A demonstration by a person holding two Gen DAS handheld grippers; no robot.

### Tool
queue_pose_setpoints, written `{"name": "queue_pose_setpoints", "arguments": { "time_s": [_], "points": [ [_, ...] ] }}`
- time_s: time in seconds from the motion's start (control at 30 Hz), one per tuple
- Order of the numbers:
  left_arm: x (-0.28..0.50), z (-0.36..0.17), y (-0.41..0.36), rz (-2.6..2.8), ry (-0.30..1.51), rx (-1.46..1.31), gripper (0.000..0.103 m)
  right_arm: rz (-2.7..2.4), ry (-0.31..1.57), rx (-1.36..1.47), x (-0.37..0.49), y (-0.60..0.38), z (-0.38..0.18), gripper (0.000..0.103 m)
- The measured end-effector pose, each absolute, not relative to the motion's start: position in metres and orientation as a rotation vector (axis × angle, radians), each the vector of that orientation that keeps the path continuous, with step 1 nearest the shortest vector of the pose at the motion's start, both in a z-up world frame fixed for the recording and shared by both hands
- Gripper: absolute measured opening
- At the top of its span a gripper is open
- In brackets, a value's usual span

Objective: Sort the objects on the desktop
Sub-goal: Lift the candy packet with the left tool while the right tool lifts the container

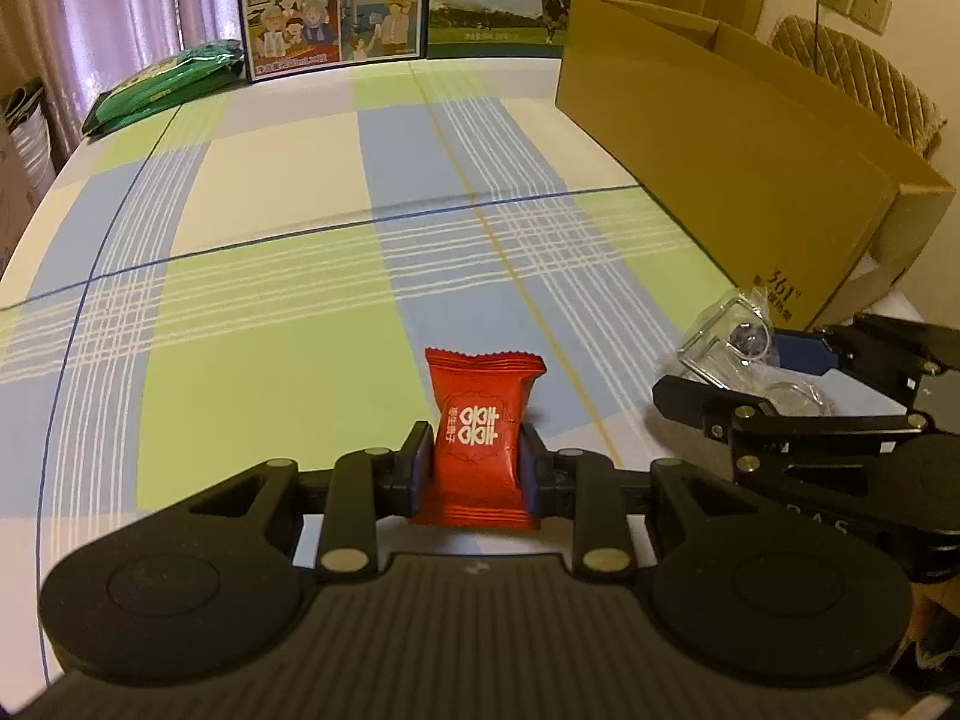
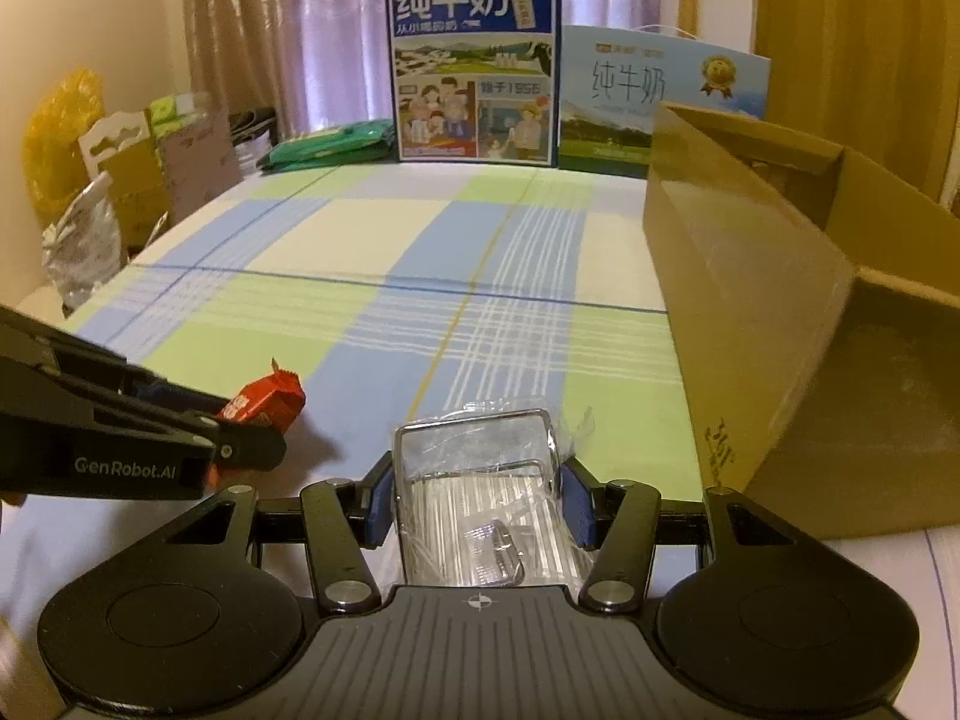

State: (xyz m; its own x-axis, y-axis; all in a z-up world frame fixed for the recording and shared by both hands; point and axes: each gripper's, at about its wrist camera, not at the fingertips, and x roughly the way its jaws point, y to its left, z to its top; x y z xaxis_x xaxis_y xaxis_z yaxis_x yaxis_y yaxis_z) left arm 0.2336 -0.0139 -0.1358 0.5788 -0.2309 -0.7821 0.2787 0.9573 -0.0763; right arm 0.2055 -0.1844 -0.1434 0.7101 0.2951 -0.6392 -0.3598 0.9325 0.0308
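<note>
My left gripper (image 1: 475, 461) is shut on a red candy packet (image 1: 477, 420) with white characters, held upright just above the plaid tablecloth (image 1: 270, 300). My right gripper (image 2: 477, 495) is shut on a clear plastic packet (image 2: 480, 480) with a metal frame inside. In the left wrist view the right gripper (image 1: 756, 372) shows at the right with that clear packet (image 1: 726, 348). In the right wrist view the left gripper (image 2: 252, 426) comes in from the left with the red packet (image 2: 264, 399). An open brown cardboard box (image 2: 780, 312) stands close on the right.
Two milk cartons (image 2: 474, 66) stand at the table's far edge, with green packs (image 2: 330, 147) to their left. Bags and boxes (image 2: 120, 168) sit off the table's left side. The brown box (image 1: 720, 150) lines the table's right side.
</note>
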Motion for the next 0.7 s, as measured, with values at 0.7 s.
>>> {"name": "queue_pose_setpoints", "arguments": {
  "time_s": [0.7],
  "points": [
    [0.185, -0.069, -0.034, -0.276, 0.856, 0.037, 0.024, 0.327, 0.633, 0.005, 0.160, -0.221, -0.080, 0.051]
  ]
}}
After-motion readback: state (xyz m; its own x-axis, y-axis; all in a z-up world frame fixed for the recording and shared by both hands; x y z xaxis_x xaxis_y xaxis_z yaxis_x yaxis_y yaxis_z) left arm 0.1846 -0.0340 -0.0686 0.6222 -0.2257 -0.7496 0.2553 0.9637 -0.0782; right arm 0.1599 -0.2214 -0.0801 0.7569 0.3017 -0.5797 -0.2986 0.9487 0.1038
